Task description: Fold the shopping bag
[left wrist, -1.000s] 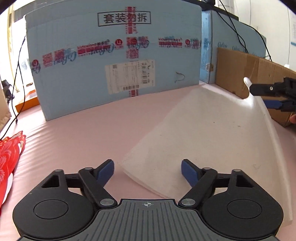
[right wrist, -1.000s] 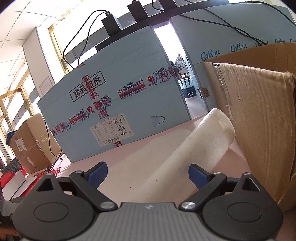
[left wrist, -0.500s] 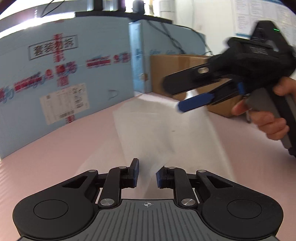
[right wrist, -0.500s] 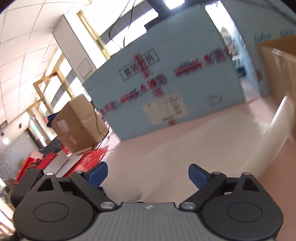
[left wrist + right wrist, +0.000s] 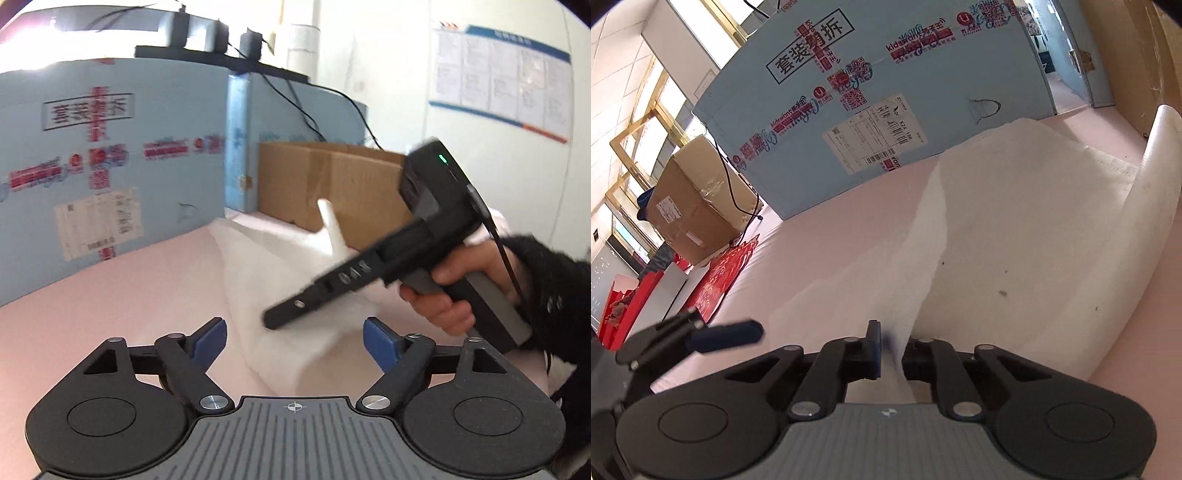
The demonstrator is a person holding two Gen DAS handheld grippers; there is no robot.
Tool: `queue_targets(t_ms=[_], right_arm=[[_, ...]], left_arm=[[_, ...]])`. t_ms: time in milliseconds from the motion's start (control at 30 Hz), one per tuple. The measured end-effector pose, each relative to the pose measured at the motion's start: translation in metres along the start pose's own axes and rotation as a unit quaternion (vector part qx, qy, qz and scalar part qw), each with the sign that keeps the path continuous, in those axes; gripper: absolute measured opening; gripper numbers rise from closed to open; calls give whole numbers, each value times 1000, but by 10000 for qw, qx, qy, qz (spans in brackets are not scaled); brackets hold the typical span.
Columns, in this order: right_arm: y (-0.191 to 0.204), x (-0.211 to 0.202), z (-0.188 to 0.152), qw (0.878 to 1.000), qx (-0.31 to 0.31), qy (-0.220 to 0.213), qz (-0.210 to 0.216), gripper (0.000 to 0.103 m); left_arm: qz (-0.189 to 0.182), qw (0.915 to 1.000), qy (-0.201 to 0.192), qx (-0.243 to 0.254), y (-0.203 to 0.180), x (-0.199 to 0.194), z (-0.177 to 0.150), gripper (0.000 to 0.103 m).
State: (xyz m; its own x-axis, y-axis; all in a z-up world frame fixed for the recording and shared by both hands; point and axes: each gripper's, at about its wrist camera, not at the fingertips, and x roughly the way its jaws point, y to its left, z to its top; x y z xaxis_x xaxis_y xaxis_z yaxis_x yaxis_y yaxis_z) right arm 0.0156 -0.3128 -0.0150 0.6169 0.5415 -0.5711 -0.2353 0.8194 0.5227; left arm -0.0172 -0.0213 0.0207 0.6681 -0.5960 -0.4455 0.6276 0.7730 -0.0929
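Note:
A white shopping bag lies partly folded on the pink table, one handle sticking up. My left gripper hovers over the bag's near end. Its jaws are opening, and the pads touch nothing. In the left wrist view a hand holds my right gripper, which reaches in from the right just above the bag. In the right wrist view my right gripper is closing, with the raised near edge of the bag pinched between its pads. A left fingertip shows at the left.
A big blue carton stands along the table's back. A brown carton sits at the back right, close behind the bag. Red bags and a taped brown box are off to the left. Cables hang over the blue carton.
My left gripper was shut half a second ago and now stands wide open, swung to the right. My right gripper, wide open before, came down near the left one and closed on the bag's near edge.

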Motion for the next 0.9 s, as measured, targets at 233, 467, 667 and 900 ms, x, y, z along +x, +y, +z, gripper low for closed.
queue_targets(t_ms=[233, 467, 667, 900], right_arm=[[-2, -11, -12, 9999, -56, -94, -24, 7], [-6, -16, -17, 9998, 60, -145, 94, 9], [-6, -26, -21, 9994, 131, -283, 142, 7], [12, -48, -4, 9950, -332, -943, -35, 4]], left_arm=[[1368, 9823, 1059, -721, 34, 35, -11, 87], [1456, 9823, 1080, -464, 7, 59, -8, 80], [1138, 9885, 994, -38, -20, 65, 0, 9], [1879, 9787, 138, -810, 15, 35, 8, 3]])
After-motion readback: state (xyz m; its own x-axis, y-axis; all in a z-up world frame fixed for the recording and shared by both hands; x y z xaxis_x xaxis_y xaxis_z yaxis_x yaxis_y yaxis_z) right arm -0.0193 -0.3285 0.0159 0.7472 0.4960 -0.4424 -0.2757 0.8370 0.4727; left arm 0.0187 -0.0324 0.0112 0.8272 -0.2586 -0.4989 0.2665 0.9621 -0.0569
